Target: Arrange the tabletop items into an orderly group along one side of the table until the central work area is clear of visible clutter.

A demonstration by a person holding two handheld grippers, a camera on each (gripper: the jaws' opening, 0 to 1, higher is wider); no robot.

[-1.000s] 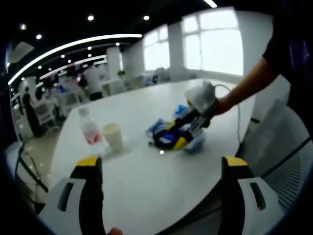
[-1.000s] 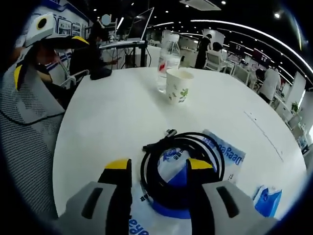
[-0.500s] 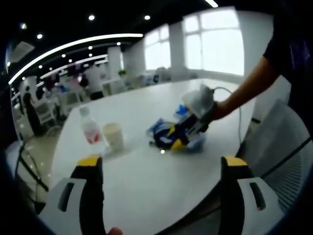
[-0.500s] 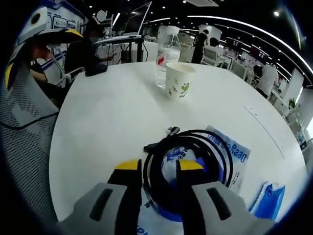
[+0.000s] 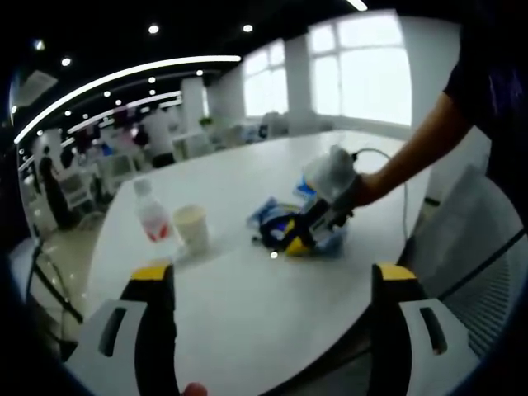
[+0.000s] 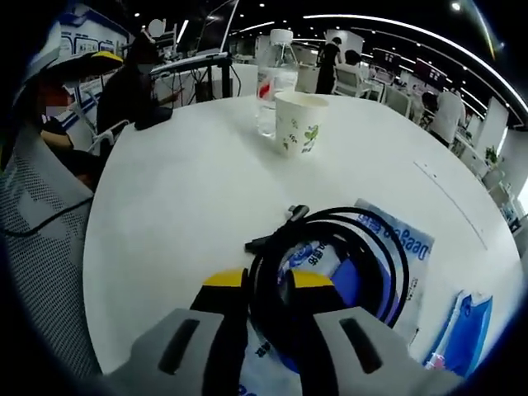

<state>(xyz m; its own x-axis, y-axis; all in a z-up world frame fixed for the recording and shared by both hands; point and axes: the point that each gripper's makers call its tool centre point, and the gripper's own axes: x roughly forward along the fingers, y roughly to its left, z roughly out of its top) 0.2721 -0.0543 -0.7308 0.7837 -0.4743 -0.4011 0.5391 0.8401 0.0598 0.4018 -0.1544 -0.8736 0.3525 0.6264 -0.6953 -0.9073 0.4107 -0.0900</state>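
Now the right claw (image 6: 268, 285) has drawn its yellow-tipped jaws together over the last second, from well apart to nearly shut, and they pinch the near arc of the coiled black cable (image 6: 330, 264); from where I stand it looks like a grip taken, though whether it is firm I cannot say. The coil lies on the flat blue-and-white plastic packet (image 6: 388, 247), with its plug end pointing toward ten o'clock in the right gripper view. A small blue packet (image 6: 470, 326) sits at four o'clock of the coil, near the edge of the round white surface (image 6: 181, 190). Well apart, at twelve o'clock, stand the white paper cup with a green leaf print (image 6: 299, 122) and, just behind it, the clear plastic water bottle (image 6: 271, 103). In the left gripper view the left claw (image 5: 272, 285) hangs wide open, holding nothing, above the near edge of the surface; cup (image 5: 191, 228) and bottle (image 5: 151, 212) are at eleven o'clock, and the right claw (image 5: 305, 235) is down on the cable pile at one o'clock. With the cable pinched, I judge the next step is to carry it over beside cup and bottle; the packet beneath might drag along.
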